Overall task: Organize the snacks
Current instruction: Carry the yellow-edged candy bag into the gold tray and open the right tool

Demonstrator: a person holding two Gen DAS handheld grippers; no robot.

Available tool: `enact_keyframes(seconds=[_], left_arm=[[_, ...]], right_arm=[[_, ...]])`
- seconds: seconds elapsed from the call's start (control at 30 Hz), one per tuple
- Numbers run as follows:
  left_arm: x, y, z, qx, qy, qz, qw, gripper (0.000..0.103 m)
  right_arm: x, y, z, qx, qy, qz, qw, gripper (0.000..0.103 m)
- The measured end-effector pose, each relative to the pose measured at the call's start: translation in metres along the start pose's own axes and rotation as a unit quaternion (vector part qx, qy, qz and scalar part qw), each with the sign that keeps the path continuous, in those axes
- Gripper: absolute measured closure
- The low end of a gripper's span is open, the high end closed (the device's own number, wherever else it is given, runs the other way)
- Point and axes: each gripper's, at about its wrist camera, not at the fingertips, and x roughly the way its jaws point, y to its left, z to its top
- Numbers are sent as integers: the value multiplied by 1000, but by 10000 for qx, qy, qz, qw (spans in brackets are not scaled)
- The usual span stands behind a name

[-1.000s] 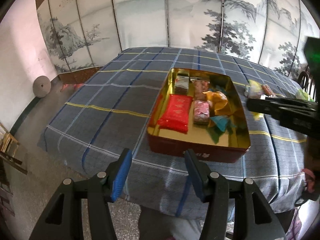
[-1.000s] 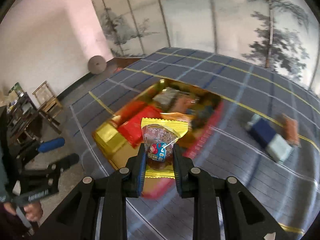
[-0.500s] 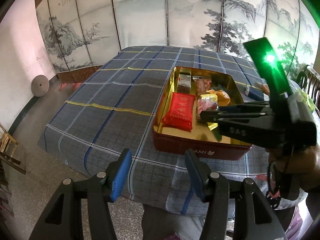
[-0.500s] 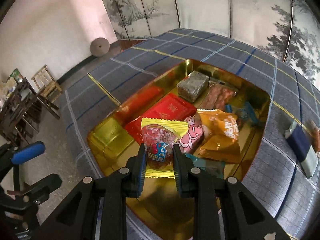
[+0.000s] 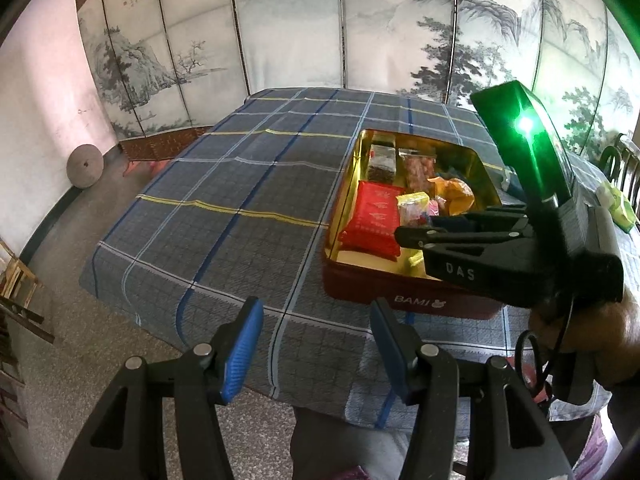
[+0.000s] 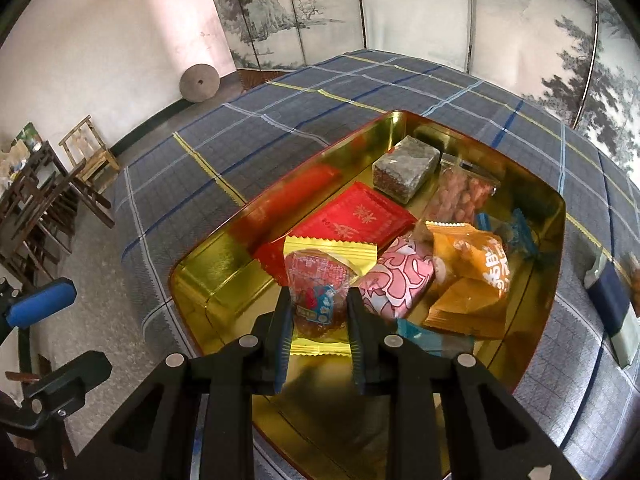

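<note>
A red tin with a gold inside stands on the blue plaid tablecloth. It holds a red packet, a grey block, a pink packet, an orange packet and other snacks. My right gripper is shut on a yellow-edged clear snack packet and holds it over the tin's near left part. My left gripper is open and empty, above the table's near edge, left of the tin.
A dark blue and pale packet lies on the cloth right of the tin. A green packet lies at the table's far right. Wooden chairs and a round stone disc stand on the floor at the left.
My right gripper has carried the yellow-edged packet from beside the tin to over its inside and lower. The left gripper has stayed nearly still.
</note>
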Motion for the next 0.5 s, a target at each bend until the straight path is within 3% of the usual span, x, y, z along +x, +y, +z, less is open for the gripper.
enact_keyframes(seconds=[0.2,0.33,0.5], left_arm=[[0,-1,-1,39,15,28,10000,46],[0,-2,-1,56,16,30,10000,46],[-1,-5,-1,115,16,42,9999,45]], right_arm=[[-5,0,2,67,-118,124,9998,77],[-22,1,1,68,-449,267,9986,75],[-49,-12,-14,373,-867,426,9946,64]])
